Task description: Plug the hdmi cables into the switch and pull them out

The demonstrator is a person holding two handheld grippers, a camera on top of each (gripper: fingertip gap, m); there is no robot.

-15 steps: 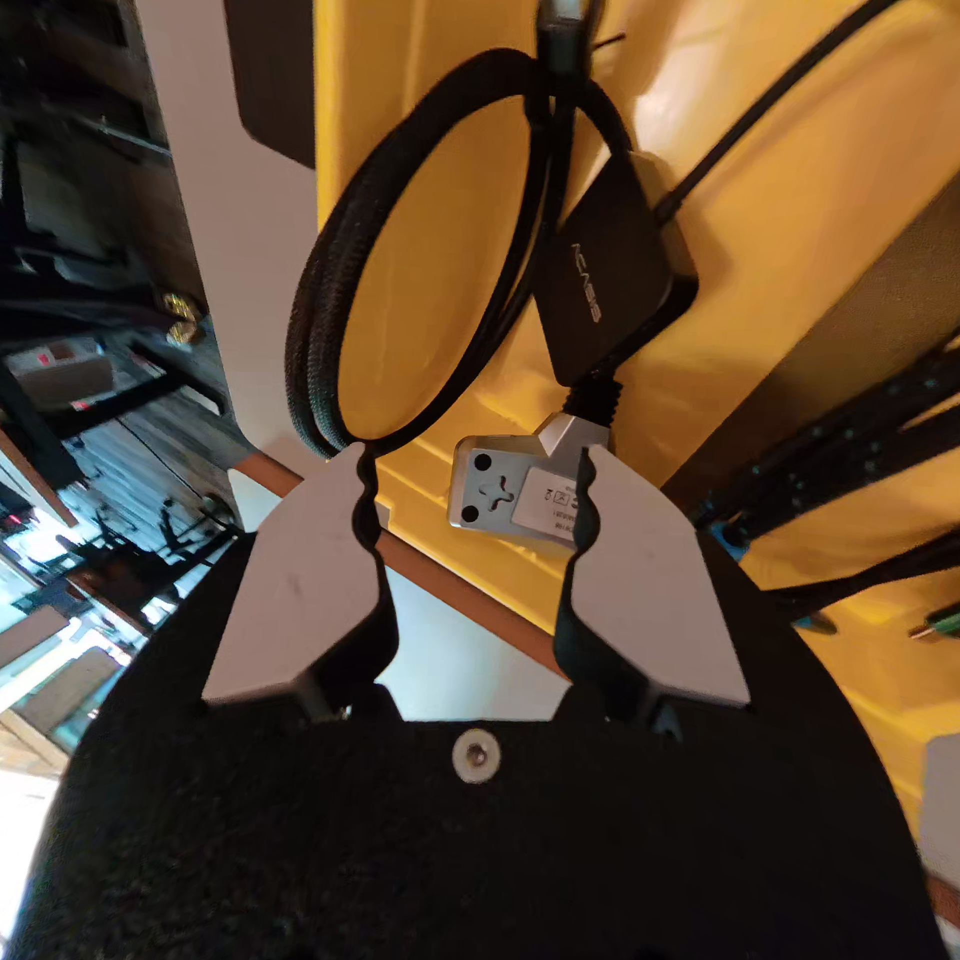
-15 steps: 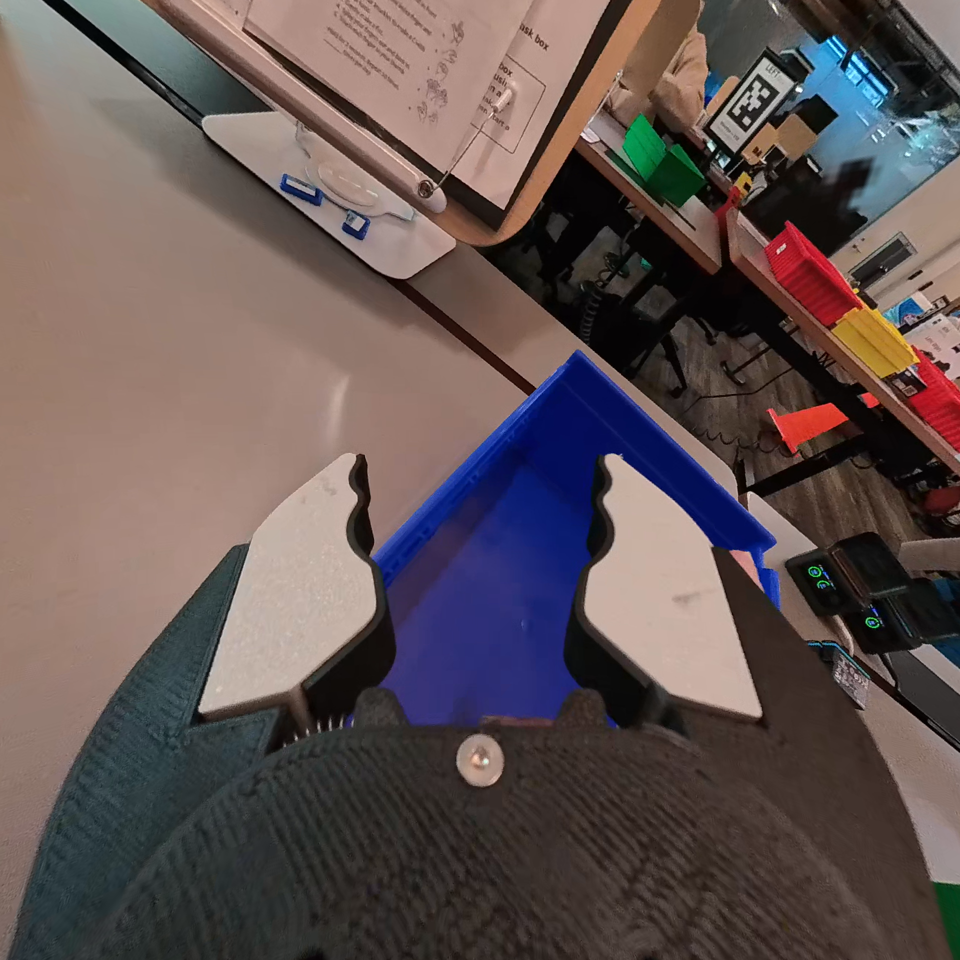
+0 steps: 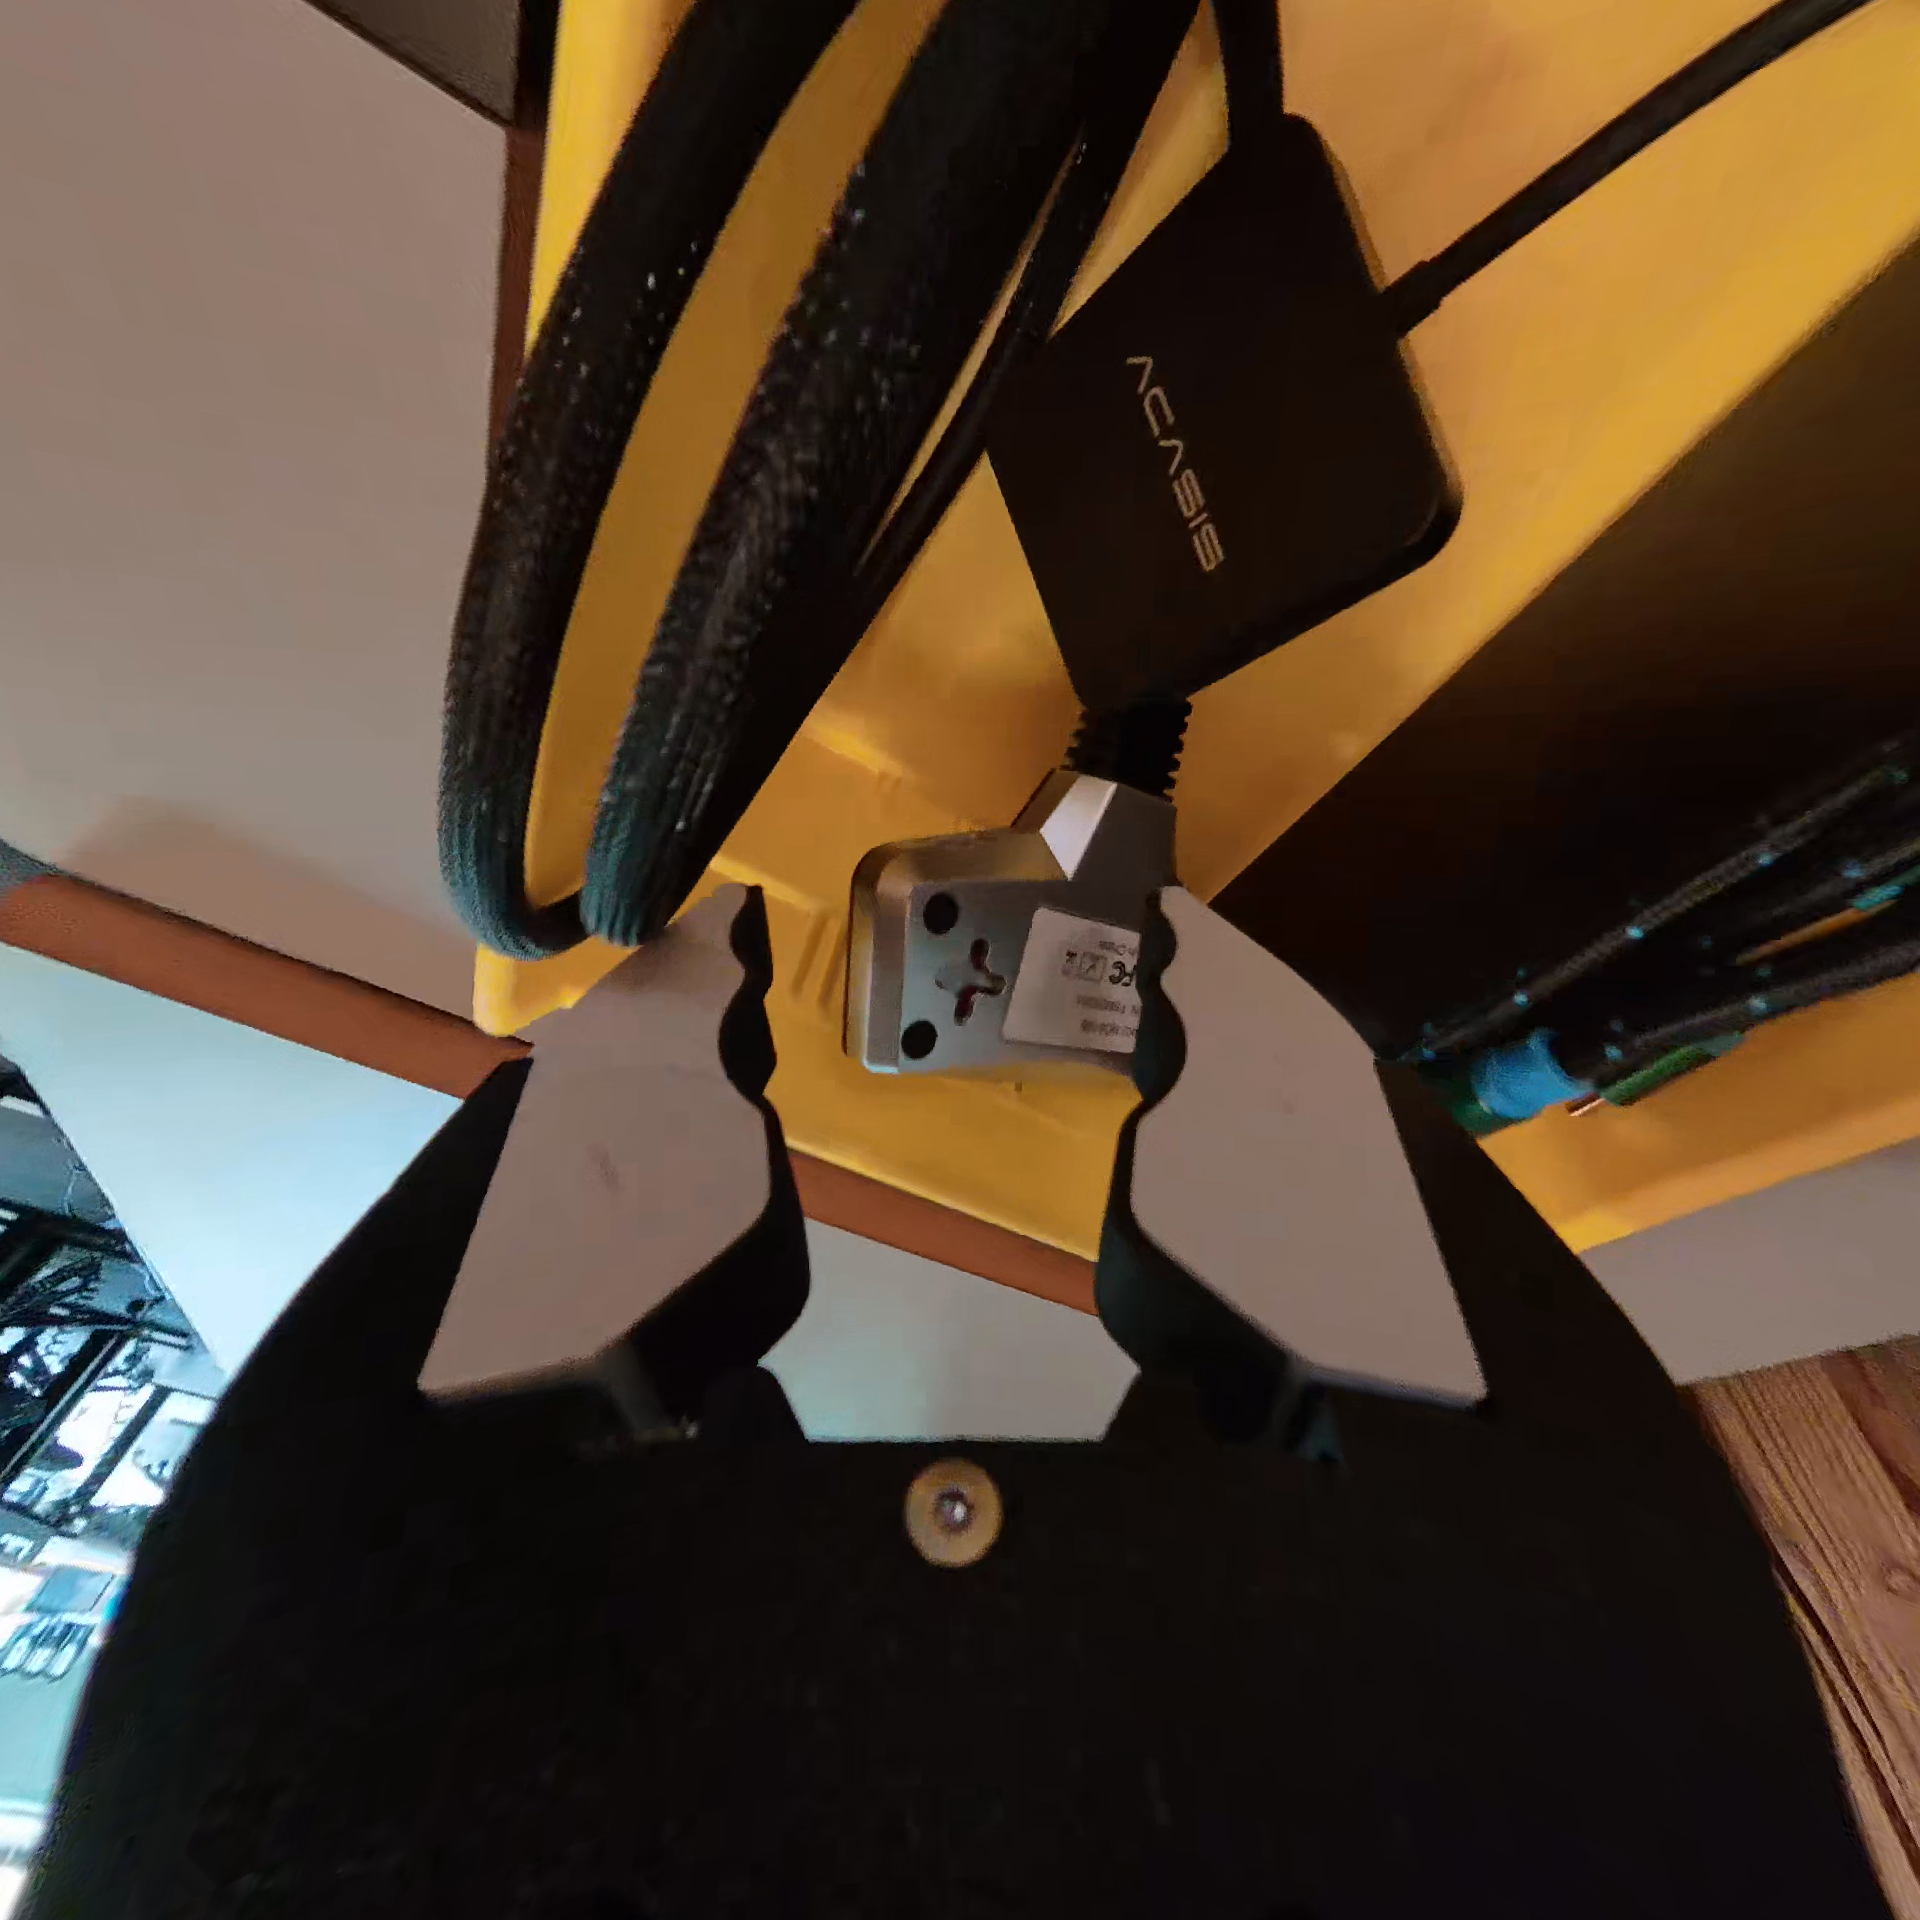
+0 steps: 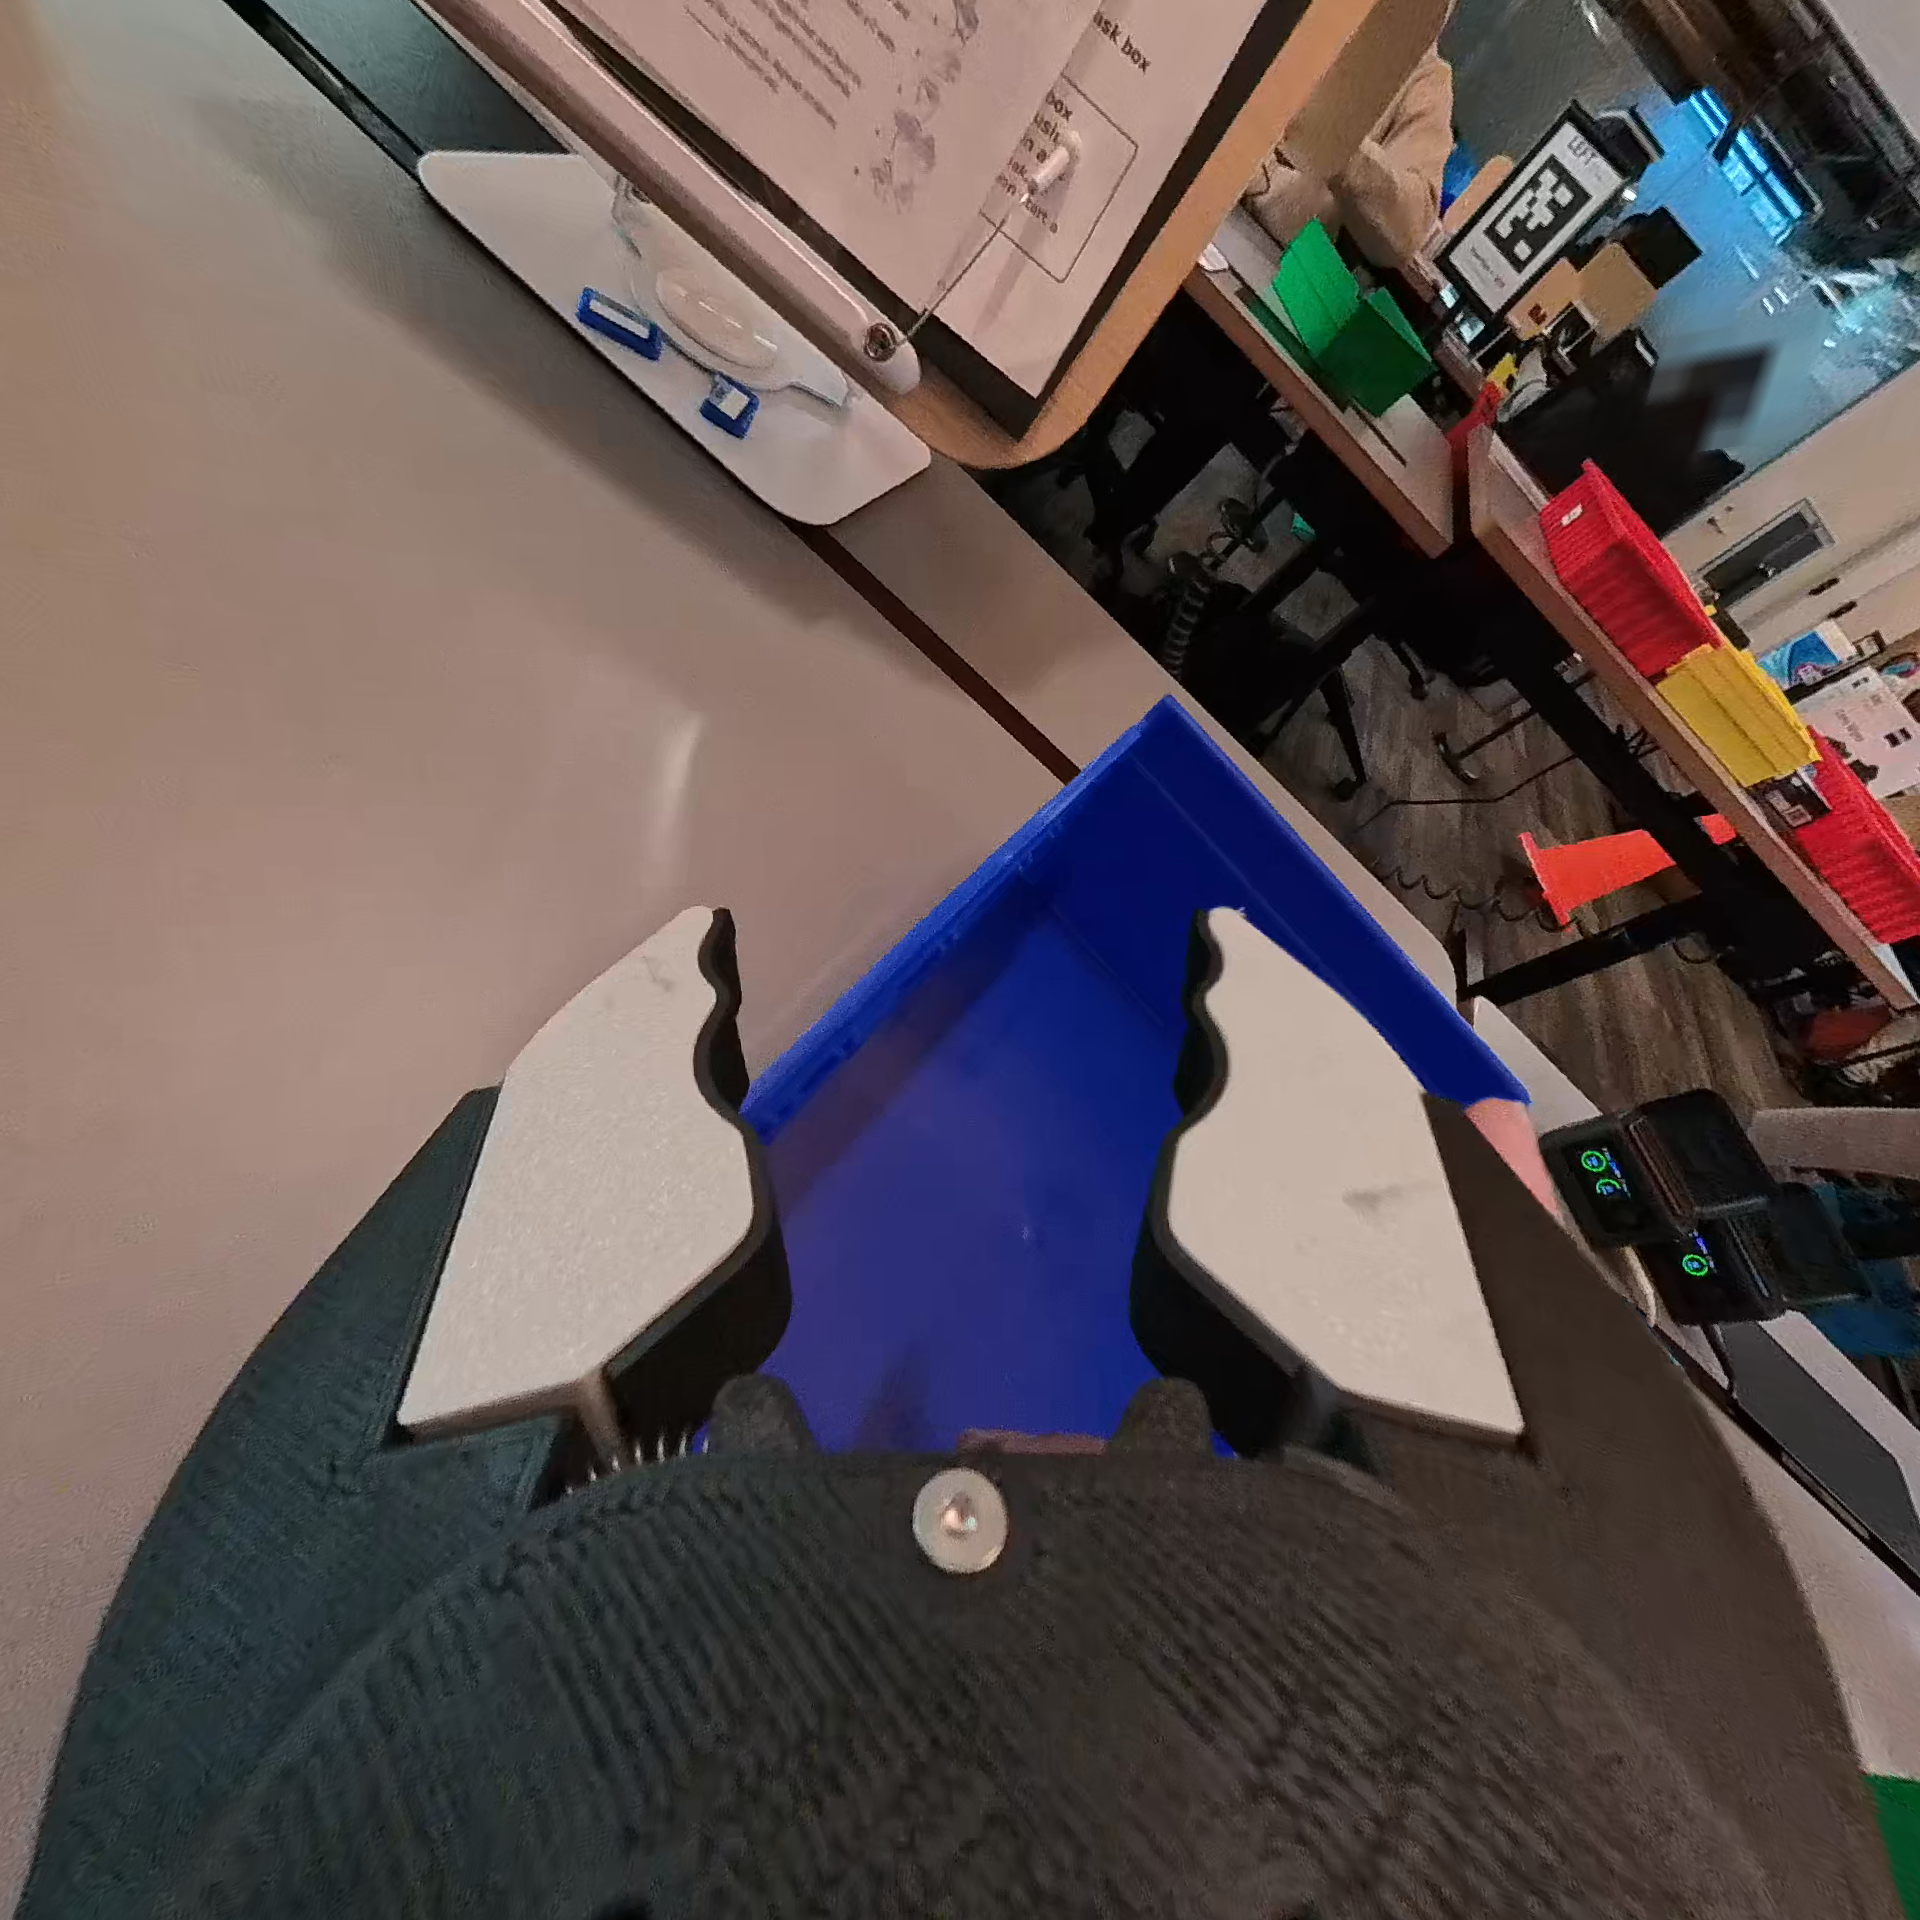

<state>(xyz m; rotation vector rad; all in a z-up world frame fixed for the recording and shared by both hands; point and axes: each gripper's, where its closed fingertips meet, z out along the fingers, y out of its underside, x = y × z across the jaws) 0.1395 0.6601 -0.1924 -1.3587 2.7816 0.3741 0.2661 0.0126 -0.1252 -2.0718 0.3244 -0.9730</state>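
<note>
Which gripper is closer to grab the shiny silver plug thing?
Probably the left gripper. Its open fingers sit on either side of the silver plug piece in the yellow bin. The right gripper only faces a blue bin.

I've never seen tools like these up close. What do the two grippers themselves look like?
Each has a black ribbed plastic body with a silver screw at its centre. The left gripper and right gripper both carry two pale grey fingers with wavy black inner edges.
</note>
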